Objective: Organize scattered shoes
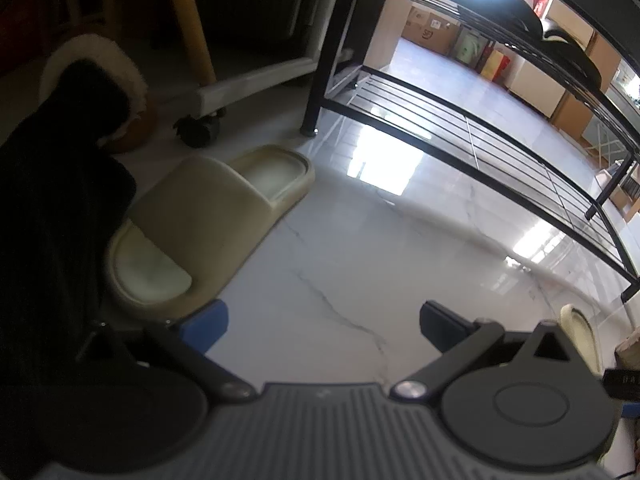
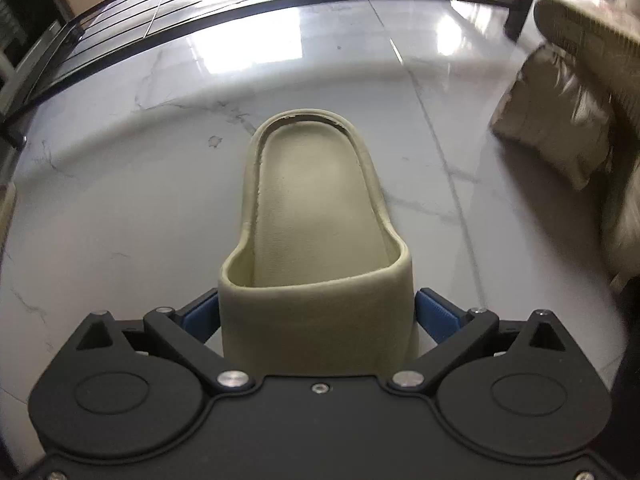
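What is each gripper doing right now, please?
Left gripper: open, holding nothing.
Right gripper: fingers on both sides of a beige slipper; a firm grip cannot be told.

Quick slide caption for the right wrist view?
Right gripper straddles the strap of a beige slide on the marble floor, rack ahead.

Left wrist camera sits low over the marble floor (image 1: 340,280), facing the black shoe rack (image 1: 460,128), one beige slide (image 1: 208,224) close at left. Right wrist camera looks straight along another slide (image 2: 316,216), very near, toward that same rack (image 2: 160,4). Both share floor and rack.
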Demonstrator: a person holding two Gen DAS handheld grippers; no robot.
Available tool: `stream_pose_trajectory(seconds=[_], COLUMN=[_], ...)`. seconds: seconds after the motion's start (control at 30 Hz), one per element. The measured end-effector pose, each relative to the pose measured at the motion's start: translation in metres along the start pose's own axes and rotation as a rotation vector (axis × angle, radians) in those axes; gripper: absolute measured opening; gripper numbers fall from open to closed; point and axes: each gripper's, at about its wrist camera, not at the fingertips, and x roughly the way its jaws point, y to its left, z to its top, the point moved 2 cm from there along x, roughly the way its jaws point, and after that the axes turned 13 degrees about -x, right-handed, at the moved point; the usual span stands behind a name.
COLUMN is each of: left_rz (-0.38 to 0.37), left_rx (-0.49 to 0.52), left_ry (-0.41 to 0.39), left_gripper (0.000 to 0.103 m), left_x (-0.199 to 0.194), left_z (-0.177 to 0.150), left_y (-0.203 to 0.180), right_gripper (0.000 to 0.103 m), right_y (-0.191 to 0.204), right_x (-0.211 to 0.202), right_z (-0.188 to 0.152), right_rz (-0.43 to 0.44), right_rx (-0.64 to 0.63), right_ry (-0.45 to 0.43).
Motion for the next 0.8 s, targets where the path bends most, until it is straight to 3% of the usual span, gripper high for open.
stream_pose_trajectory(seconds=[0.13, 0.23, 0.4, 0.8], left_rz=[-0.005, -0.008, -0.005, 0.003], left_rx=[0.002, 0.004, 0.008, 0.006], left_ry=[0.001, 0.004, 0.006, 0.005], left_gripper=[0.102, 0.102, 0.102, 0.102], left_x=[0.000, 0.001, 0.002, 0.003], left_z=[0.000, 0.000, 0.000, 0.000], left_y=[0.000, 0.000, 0.000, 0.000], right_gripper=[0.101, 0.101, 0.102, 0.102], right_y=[-0.003, -0.010, -0.014, -0.001], right_x=[-0.001, 0.001, 0.013, 0.018], right_z=[-0.002, -0.002, -0.010, -0.013], right_rz=[-0.060, -0.079, -0.029, -0.029], right_rx=[-0.084, -0.074, 0.024, 0.013], right_ry=[-0.035, -0.044, 0.006, -0.062])
